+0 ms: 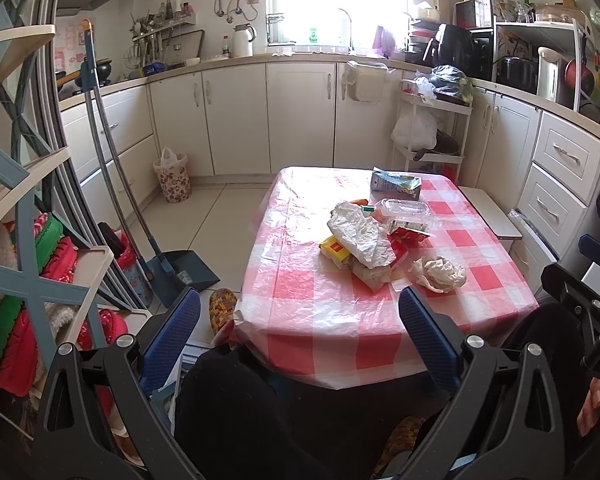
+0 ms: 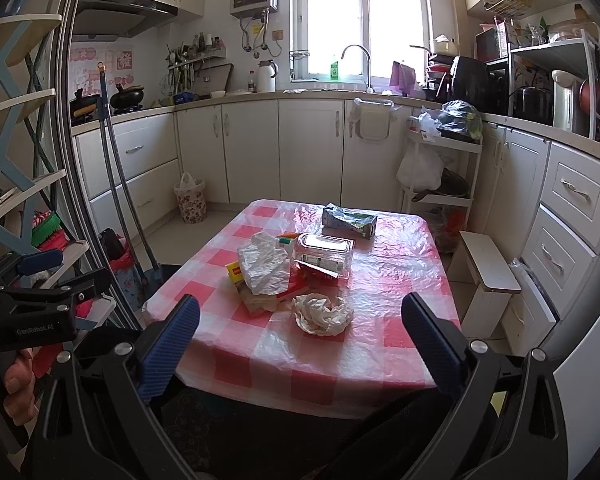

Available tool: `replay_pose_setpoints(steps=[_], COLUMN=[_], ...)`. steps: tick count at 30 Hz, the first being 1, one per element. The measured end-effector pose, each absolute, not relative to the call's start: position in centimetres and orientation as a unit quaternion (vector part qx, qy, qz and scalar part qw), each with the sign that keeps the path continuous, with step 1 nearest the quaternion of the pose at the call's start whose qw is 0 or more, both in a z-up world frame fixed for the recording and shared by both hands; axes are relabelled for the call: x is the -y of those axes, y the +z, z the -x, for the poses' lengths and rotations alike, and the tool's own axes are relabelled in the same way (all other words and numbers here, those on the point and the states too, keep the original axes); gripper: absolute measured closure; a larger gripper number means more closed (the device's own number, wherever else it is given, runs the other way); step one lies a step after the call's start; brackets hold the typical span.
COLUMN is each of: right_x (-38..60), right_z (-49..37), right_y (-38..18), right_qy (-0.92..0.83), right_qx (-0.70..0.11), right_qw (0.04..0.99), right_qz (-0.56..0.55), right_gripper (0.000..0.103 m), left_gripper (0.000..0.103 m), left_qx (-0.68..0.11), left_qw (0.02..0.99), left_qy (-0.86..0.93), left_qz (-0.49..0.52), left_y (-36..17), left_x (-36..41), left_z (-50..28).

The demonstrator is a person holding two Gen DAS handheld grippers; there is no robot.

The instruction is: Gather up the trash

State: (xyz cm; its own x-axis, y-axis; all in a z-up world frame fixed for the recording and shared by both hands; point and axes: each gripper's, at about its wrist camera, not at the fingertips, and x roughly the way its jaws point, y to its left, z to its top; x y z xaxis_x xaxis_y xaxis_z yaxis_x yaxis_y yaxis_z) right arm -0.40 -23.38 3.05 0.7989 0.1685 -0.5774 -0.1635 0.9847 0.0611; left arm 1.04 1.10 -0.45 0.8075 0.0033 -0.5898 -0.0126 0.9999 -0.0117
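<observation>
Trash lies on a table with a red-and-white checked cloth. Nearest is a crumpled white paper wad. Behind it lie a crumpled white bag over yellow and red wrappers, a clear plastic box and a flattened carton. My left gripper is open and empty, short of the table's near edge. My right gripper is open and empty, framing the paper wad from short of it.
A floral bin with a plastic liner stands on the floor by the far left cabinets. A broom and dustpan lean at left beside a shelf rack. A white stool and a trolley stand right of the table.
</observation>
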Motion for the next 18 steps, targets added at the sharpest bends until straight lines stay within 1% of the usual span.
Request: replay_pose_setpoints(steps=[7, 13, 18], right_x=[24.4, 25.1, 25.0], right_z=[-1.9, -4.8, -8.0], right_y=[1.4, -1.3, -4.2], right_qy=[0.086, 0.095, 0.100], right_qx=[-0.324, -0.361, -0.401], right_qw=[0.942, 0.927, 0.910], right_qz=[-0.011, -0.020, -0.026], right_gripper=[0.006, 0.006, 0.009], left_gripper=[0.007, 0.007, 0.007], left_qx=[-0.327, -0.352, -0.379], left_qw=[0.945, 0.936, 0.925], left_qy=[-0.005, -0.026, -0.040], left_qz=[0.013, 0.008, 0.013], left_y=[-1.3, -2.9, -4.6], left_x=[-1.4, 0.0, 0.9], left_z=[-3.3, -6.5, -10.2])
